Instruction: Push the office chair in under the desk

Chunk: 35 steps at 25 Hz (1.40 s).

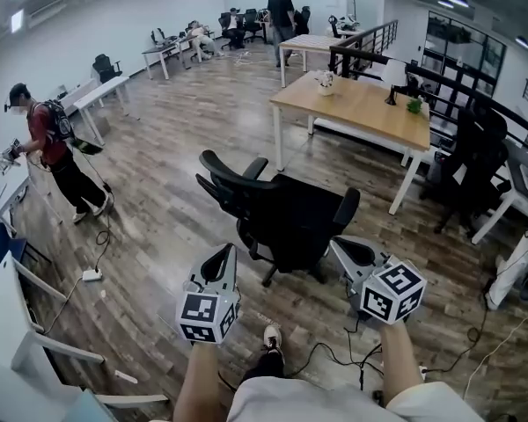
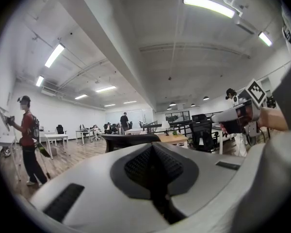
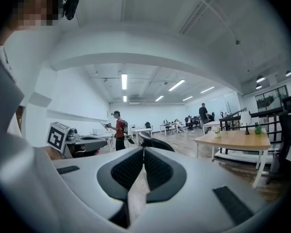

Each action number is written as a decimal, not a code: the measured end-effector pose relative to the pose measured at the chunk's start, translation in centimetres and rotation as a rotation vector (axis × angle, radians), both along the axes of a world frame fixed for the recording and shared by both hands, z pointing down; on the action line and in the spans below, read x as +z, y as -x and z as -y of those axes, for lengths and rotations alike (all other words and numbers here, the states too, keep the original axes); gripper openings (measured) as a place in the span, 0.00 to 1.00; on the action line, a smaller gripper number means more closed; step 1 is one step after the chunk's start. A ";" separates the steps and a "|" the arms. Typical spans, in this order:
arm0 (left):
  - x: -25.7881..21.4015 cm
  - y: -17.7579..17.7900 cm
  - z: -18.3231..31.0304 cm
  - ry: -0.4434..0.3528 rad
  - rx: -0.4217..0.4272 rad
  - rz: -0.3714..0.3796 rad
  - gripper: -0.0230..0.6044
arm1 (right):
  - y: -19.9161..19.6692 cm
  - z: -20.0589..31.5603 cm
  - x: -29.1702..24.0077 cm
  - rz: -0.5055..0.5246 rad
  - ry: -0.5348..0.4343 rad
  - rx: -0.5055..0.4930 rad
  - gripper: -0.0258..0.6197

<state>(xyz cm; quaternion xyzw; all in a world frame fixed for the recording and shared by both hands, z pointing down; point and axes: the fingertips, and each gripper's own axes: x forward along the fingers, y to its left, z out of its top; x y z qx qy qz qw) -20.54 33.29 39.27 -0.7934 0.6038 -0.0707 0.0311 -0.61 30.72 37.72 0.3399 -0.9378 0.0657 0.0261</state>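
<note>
Cables (image 1: pixel 334 354) trail across the floor by the person's feet. The left gripper (image 1: pixel 222 258) is clenched on nothing; the right gripper (image 1: pixel 345 251) is a sliver apart and empty. Both hover just behind the office chair (image 1: pixel 286 214). It stands apart from the desk (image 1: pixel 370 108) beyond it. Another black chair (image 1: pixel 471 161) is at the desk's right end.

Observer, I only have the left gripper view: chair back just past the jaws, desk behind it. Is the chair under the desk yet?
Observer: No. The head view shows the office chair standing short of the wooden desk, with bare floor between them.
Operator: Anything lying in the way?
Observer: Not there; a black cable loops on the floor behind the grippers, by the person's shoe.
Operator: Right jaws?
Observer: The right gripper view shows the right gripper with a thin gap between its jaws, nothing in it.
</note>
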 end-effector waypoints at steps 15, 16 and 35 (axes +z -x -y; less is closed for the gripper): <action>4.2 8.0 12.4 0.108 -0.094 0.046 0.11 | 6.3 14.1 3.3 -0.012 0.075 0.022 0.08; 4.5 8.3 12.9 0.112 -0.097 0.058 0.11 | 6.4 14.8 3.6 -0.016 0.077 0.023 0.10; 10.5 11.6 18.5 0.223 -0.078 0.035 0.32 | 9.5 19.7 9.5 -0.190 0.111 -0.012 0.46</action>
